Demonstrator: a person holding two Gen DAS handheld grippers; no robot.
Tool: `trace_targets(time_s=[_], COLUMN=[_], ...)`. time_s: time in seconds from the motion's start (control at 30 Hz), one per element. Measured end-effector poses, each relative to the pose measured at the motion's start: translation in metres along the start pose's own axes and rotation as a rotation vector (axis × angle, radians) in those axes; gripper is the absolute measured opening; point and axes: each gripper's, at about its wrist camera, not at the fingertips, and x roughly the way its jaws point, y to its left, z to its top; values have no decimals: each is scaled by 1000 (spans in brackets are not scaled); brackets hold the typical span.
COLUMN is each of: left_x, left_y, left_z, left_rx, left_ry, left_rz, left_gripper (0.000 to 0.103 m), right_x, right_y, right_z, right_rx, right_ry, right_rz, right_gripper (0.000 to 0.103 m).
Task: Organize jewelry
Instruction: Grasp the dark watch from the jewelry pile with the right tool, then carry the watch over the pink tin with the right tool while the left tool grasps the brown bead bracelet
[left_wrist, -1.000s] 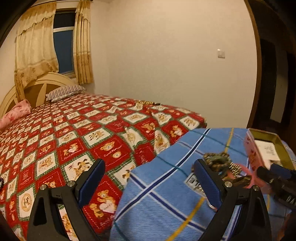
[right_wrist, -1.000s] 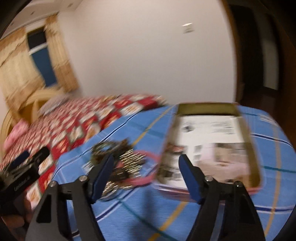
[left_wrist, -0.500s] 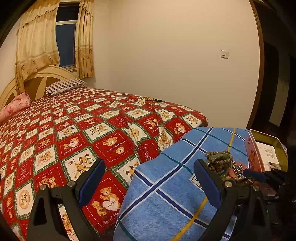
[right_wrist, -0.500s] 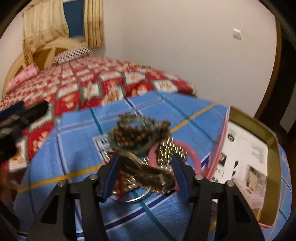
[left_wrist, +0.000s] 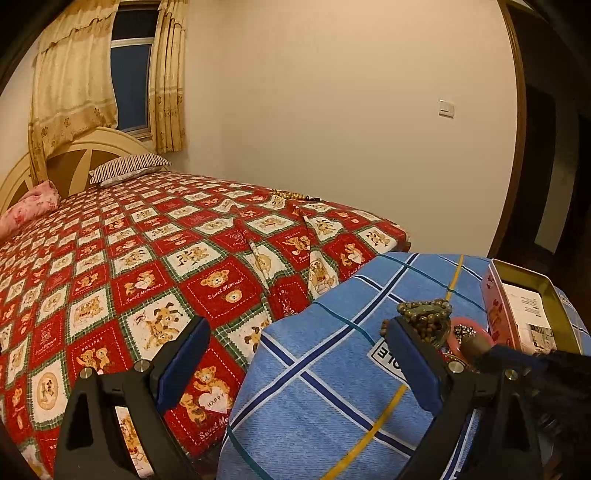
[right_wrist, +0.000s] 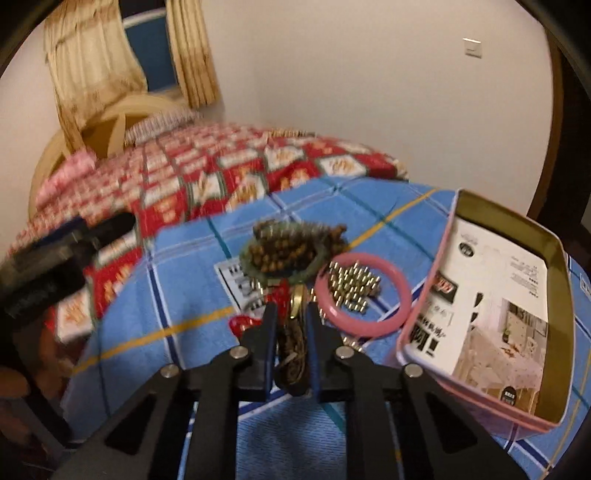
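A pile of jewelry lies on the blue plaid cloth (right_wrist: 177, 306): brown bead bracelets (right_wrist: 291, 251) inside a green bangle, a pink bangle (right_wrist: 364, 295), and a gold studded piece (right_wrist: 351, 284). My right gripper (right_wrist: 291, 314) is shut on a brown and gold bracelet (right_wrist: 295, 350) at the pile's near edge. A pink tin box (right_wrist: 495, 314) with a paper lining stands open to the right. My left gripper (left_wrist: 295, 354) is open and empty, left of the pile (left_wrist: 424, 317).
A bed with a red bear-pattern quilt (left_wrist: 166, 251) lies left of and behind the cloth-covered table. A string of beads (left_wrist: 291, 194) lies on the bed's far side. A dark doorway (left_wrist: 546, 166) stands at the right.
My right gripper has moved down into the pile and closed on the brown and gold bracelet. My left gripper has stayed open and has hardly moved.
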Motion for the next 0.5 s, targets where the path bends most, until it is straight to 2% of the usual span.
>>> trace_targets(time_s=[0.1, 0.27, 0.37, 0.5], left_x=[1, 6, 16, 33], left_y=[-5, -23, -41, -70], left_z=[0, 5, 13, 18], left_rx=[3, 40, 73, 134], left_ry=[7, 12, 28, 54], left_rz=[-10, -62, -133, -229], left_gripper=[96, 96, 96, 96], right_x=[-16, -42, -54, -60], right_y=[-8, -23, -39, -73], right_z=[8, 19, 26, 28], right_rx=[42, 88, 119, 194], right_ry=[-58, -157, -199, -207], right_rz=[26, -21, -69, -142], right_gripper=[17, 17, 17, 17])
